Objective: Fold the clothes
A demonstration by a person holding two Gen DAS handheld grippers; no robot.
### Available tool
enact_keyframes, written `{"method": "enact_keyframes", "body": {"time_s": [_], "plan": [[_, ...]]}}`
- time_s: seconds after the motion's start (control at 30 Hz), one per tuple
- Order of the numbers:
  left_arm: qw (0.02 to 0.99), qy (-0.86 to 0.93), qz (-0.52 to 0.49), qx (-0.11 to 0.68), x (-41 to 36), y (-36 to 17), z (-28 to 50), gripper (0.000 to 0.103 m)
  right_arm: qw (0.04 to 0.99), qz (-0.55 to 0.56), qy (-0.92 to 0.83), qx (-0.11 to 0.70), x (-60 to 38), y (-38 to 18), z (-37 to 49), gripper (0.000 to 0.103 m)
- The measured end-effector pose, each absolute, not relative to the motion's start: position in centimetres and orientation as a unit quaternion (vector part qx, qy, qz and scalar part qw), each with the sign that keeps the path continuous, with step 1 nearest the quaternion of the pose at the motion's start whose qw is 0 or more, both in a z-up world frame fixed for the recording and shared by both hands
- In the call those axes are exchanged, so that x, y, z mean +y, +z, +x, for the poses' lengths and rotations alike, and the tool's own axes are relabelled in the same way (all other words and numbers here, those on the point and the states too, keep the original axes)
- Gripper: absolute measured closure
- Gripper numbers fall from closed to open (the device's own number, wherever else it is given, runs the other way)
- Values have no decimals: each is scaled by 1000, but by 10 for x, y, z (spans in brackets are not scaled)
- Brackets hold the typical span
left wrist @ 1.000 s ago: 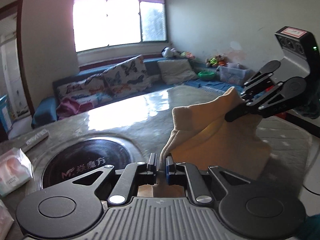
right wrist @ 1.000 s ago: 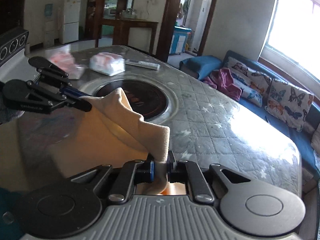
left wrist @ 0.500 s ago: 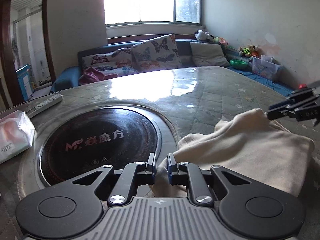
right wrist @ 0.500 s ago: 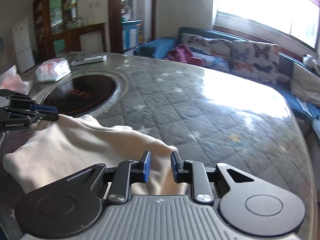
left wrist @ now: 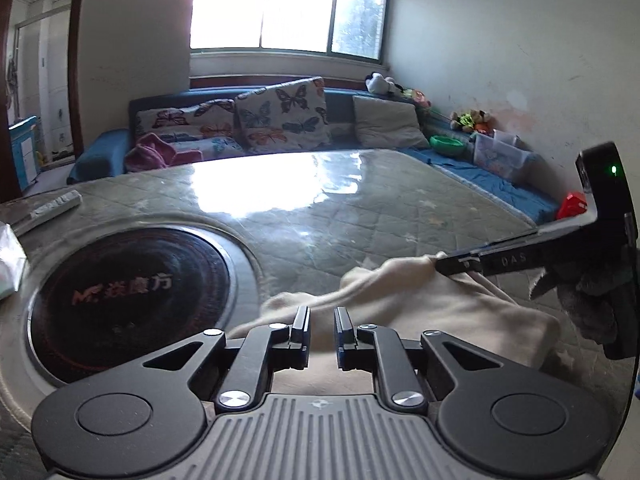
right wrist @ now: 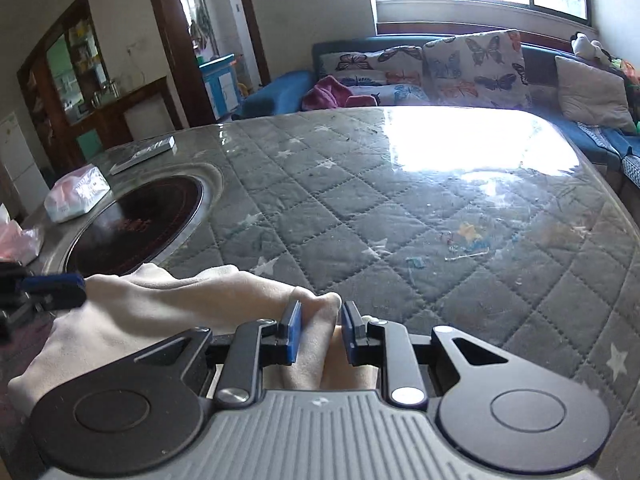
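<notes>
A cream garment (left wrist: 440,312) (right wrist: 160,304) lies bunched on the quilted grey table (left wrist: 360,208) (right wrist: 400,200), with its upper edge raised in a ridge between my two grippers. My left gripper (left wrist: 322,320) sits low at the garment's left end, and cloth fills the narrow gap between its fingers. In the right wrist view the left gripper (right wrist: 56,286) shows at the far left, with cloth at its tip. My right gripper (right wrist: 320,320) is closed on a thick fold at the other end. From the side, the right gripper (left wrist: 444,260) has the cloth drawn up to its tip.
A round black cooktop (left wrist: 132,280) (right wrist: 140,224) is set into the table just left of the garment. A remote (right wrist: 144,152) and a tissue pack (right wrist: 76,194) lie beyond it. A sofa with butterfly cushions (left wrist: 280,120) runs along the far side. A gloved hand (left wrist: 580,292) holds the right gripper.
Both grippers came down from holding the garment hanging in the air, and it now lies on the table. The right fingers stand wider apart than one second ago.
</notes>
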State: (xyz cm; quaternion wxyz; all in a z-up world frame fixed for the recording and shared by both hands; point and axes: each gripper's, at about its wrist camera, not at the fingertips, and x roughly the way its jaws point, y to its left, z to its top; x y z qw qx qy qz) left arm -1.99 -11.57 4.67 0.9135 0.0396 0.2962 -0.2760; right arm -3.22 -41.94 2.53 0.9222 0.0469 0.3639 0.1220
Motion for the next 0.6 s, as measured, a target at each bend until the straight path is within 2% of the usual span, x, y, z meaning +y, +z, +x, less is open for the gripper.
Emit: {"method": "enact_keyframes", "body": {"time_s": [0.2, 0.27, 0.33, 0.6], "plan": [[900, -299, 31, 315, -123, 38, -21, 89, 920, 76, 117, 365, -421, 18, -32, 82], [897, -306, 40, 316, -127, 36, -26, 89, 922, 85, 116, 361, -422, 19, -33, 96], [894, -311, 43, 318, -128, 35, -27, 89, 923, 94, 115, 356, -423, 19, -35, 99], [884, -325, 42, 333, -124, 28, -23, 89, 944, 60, 62, 318, -418, 47, -65, 99]]}}
